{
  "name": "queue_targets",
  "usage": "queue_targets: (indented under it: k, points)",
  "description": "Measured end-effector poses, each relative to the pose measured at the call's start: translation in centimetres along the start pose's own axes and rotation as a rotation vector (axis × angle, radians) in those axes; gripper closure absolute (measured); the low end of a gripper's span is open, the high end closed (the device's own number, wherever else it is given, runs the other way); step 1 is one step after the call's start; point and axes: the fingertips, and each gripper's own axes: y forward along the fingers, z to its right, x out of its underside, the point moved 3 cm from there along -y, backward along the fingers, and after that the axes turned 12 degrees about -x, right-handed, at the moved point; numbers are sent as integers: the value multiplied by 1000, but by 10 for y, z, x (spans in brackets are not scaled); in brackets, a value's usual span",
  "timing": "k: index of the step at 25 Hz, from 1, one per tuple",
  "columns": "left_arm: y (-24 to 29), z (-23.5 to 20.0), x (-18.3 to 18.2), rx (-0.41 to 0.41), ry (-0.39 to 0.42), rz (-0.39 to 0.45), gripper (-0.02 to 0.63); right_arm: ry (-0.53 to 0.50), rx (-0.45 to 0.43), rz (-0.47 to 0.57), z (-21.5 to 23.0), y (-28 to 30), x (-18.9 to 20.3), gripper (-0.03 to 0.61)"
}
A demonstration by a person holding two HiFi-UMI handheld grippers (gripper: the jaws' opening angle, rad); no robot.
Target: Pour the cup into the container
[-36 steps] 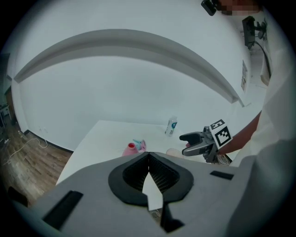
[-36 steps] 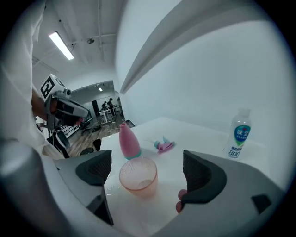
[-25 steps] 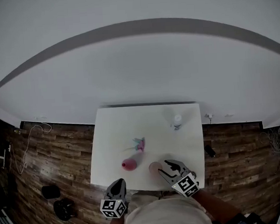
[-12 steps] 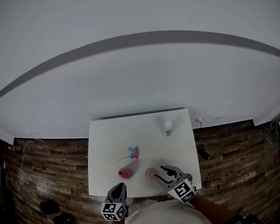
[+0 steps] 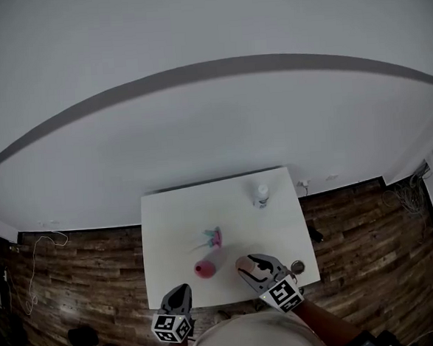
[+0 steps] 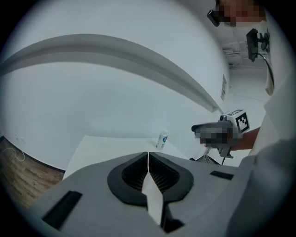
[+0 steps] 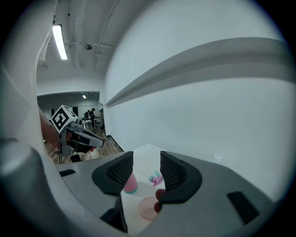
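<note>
White counter (image 5: 168,224) fills the centre of the head view. Left gripper (image 6: 148,157), at the lower left of that view, off the counter's near edge: jaws fully together, nothing between them. Right gripper (image 7: 146,159), lower centre, over the near edge: jaws partly apart, pads pressing on nothing. White bottle (image 5: 260,195) stands by the counter's upper right corner. Pink container (image 7: 131,184) stands at lower centre. Translucent pink cup (image 7: 148,208) sits just right of it, low in the right gripper's gap (contact with the jaw cannot be told). Small teal-and-pink item (image 7: 156,177) lies mid-counter.
</note>
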Motion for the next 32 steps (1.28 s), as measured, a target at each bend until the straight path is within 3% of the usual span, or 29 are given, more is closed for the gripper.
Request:
queue_targets:
  k: [9,19,32]
  points:
    - [-42,-53,10,23,-12,13,603,-3,72,-19,-43,33,-10,391]
    - [-73,-108,30,44,-20,16,603,41,138,-62,-83,58,5,391]
    - [-109,-137,58,86,-23,22,604,52,232,-43,-129,45,6,391]
